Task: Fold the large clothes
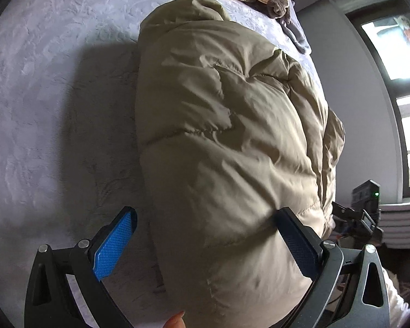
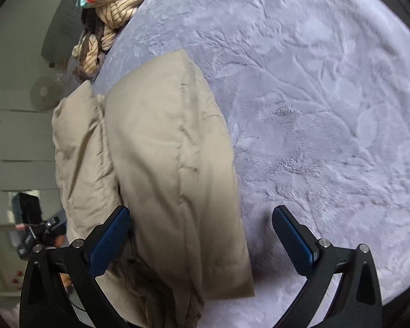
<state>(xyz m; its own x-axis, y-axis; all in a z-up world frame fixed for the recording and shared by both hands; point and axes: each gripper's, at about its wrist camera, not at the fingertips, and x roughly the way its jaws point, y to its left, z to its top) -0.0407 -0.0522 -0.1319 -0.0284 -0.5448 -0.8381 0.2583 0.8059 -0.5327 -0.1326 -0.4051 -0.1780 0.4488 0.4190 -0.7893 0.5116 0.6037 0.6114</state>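
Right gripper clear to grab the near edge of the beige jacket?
Probably yes. The right gripper is open wide, the puffy beige jacket lies right between its fingers on the grey blanket, and nothing covers that edge.

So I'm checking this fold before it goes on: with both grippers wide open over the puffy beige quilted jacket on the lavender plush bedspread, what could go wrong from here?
1. The puffy beige quilted jacket is thick; the open left gripper may pinch only the top layer, and the fold may spring apart.
2. The right gripper straddles the jacket's edge, so it might also catch the lavender plush bedspread.
3. The jacket lies near the bed's edge and could slide off.
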